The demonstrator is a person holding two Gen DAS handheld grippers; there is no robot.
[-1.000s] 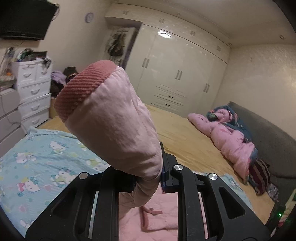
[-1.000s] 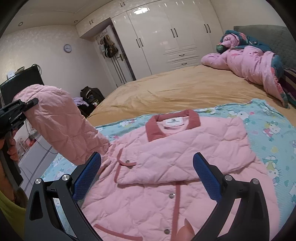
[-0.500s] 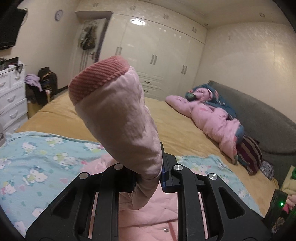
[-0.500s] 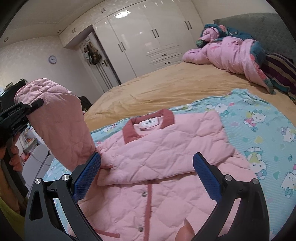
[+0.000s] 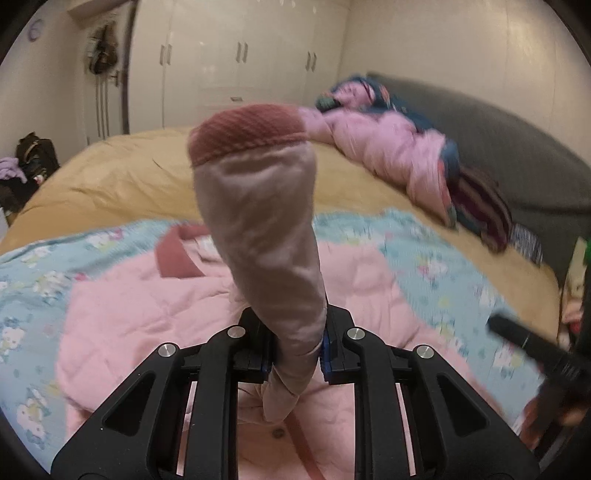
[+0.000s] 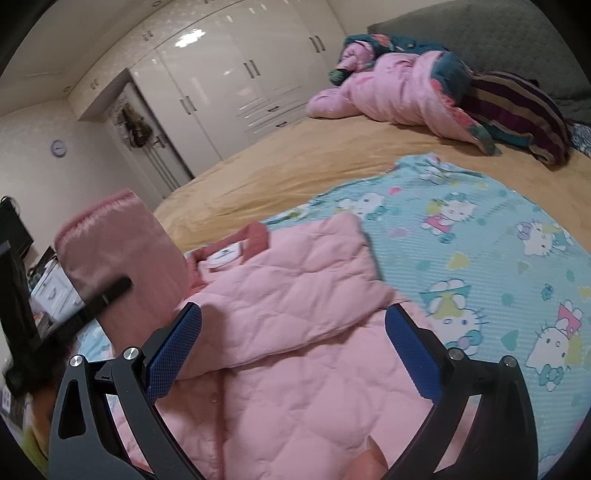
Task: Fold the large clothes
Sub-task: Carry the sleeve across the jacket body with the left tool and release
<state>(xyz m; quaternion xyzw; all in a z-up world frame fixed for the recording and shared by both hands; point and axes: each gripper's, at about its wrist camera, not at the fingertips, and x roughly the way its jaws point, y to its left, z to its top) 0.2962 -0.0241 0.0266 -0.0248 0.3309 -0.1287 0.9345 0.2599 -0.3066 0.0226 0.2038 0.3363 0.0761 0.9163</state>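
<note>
- The left gripper (image 5: 293, 356) is clamped on a pink quilted sleeve (image 5: 266, 236), which stands lifted above the jacket, its dark pink ribbed cuff (image 5: 247, 133) uppermost.
- The right gripper (image 6: 293, 354) has its jaws spread wide with nothing between them, hovering over the jacket's front.
- The pink quilted jacket (image 6: 295, 332) lies flat on a light blue cartoon-print blanket (image 6: 498, 266), collar toward the bed's far edge, one side already folded across the chest.
- The blanket covers the near part of a bed with a tan sheet (image 6: 295, 162).
- A pink duvet (image 6: 399, 88) is heaped by the grey headboard (image 6: 480, 33).
</note>
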